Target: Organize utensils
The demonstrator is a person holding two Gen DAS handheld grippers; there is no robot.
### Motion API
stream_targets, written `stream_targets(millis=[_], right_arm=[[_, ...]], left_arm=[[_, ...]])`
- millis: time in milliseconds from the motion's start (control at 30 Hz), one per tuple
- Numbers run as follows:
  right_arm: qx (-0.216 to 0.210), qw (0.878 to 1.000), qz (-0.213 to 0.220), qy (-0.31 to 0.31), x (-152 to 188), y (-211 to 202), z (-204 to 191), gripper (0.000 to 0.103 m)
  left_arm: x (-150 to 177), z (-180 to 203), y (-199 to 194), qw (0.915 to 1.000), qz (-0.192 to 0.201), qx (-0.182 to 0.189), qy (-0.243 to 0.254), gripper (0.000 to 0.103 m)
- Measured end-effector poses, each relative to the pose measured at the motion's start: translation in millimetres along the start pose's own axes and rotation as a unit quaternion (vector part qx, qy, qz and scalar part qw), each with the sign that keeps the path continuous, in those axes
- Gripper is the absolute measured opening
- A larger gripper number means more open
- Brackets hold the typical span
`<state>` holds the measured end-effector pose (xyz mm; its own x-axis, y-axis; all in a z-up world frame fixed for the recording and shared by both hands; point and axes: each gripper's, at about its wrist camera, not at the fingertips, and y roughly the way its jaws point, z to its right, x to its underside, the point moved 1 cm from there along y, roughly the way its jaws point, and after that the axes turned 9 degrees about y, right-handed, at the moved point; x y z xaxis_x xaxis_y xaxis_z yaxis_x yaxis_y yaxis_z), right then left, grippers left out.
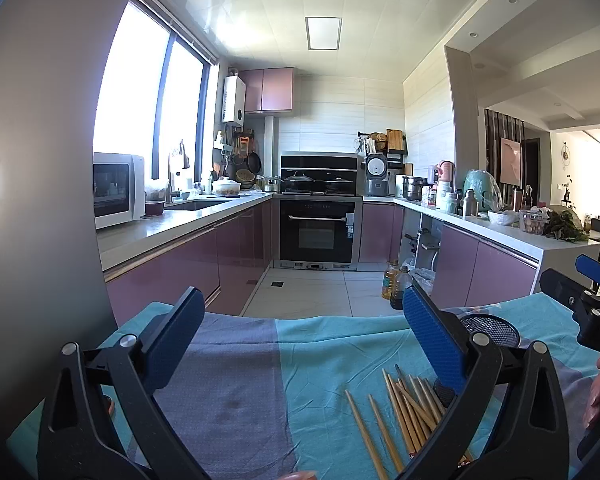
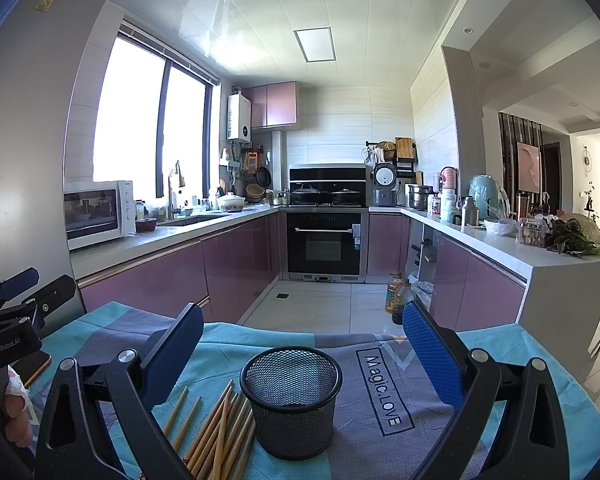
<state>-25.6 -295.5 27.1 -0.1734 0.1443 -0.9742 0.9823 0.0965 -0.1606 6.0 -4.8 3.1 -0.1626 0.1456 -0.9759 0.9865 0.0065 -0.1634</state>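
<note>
Both tools, left tool (image 1: 300,344) and right tool (image 2: 302,354), stand with jaws apart, holding nothing. The wooden chopsticks (image 2: 216,428) lie loose on the cloth-covered tabletop (image 2: 380,380) near its front edge, touching the mesh cup (image 2: 292,400). Take one pair at mid-length. Do not knock the cup.

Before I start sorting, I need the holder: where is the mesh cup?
In the right wrist view the mesh cup stands upright on the cloth, centred between the open fingers, with the chopsticks lying against its left side.
</note>
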Motion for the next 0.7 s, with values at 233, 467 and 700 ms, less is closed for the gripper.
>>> stream_targets(millis=[233, 467, 700], right_arm=[[0.000, 1.000, -0.002, 0.003, -0.4, 1.2, 0.8, 0.097], [0.001, 1.000, -0.001, 0.004, 0.9, 0.4, 4.8, 0.097], [0.001, 1.000, -0.001, 0.005, 1.3, 0.5, 5.6, 0.097]], left_arm=[[0.1, -1.1, 0.0, 1.0000, 0.000, 0.001, 0.003, 0.098], [0.3, 0.1, 0.8, 1.0000, 0.000, -0.001, 0.003, 0.098], [0.2, 0.8, 0.7, 1.0000, 0.000, -0.001, 0.003, 0.098]])
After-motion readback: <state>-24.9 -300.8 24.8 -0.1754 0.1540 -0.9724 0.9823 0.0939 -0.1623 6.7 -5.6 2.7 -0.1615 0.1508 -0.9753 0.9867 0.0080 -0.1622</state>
